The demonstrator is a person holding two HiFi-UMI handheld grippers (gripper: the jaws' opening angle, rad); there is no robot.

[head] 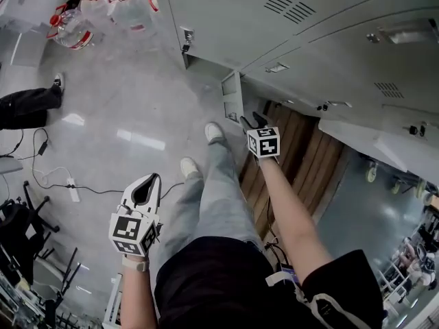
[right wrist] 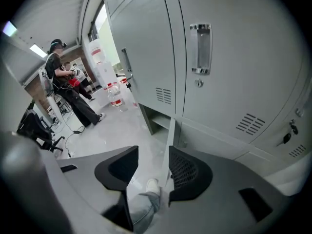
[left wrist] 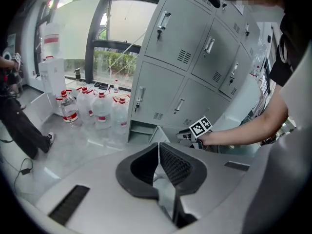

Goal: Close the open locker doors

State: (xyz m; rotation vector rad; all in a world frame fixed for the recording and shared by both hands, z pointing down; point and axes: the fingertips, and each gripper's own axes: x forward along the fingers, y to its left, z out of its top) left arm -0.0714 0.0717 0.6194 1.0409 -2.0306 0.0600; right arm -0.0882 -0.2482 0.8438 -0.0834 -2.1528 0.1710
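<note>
Grey lockers run along the top right of the head view. One bottom locker stands open, its door swung out over the floor. My right gripper reaches down just right of that door, and its jaws are open. In the right gripper view the door's thin edge shows through the gap of this gripper, close to the right pad, with nothing pressed. My left gripper hangs low at the left, away from the lockers, shut and empty. In the left gripper view its tips meet and the open locker is ahead.
Large water bottles stand on the floor by the window. Another person stands further off. A power strip with cables lies at the left. Wooden boards lie beside the lockers. My shoes are near the open door.
</note>
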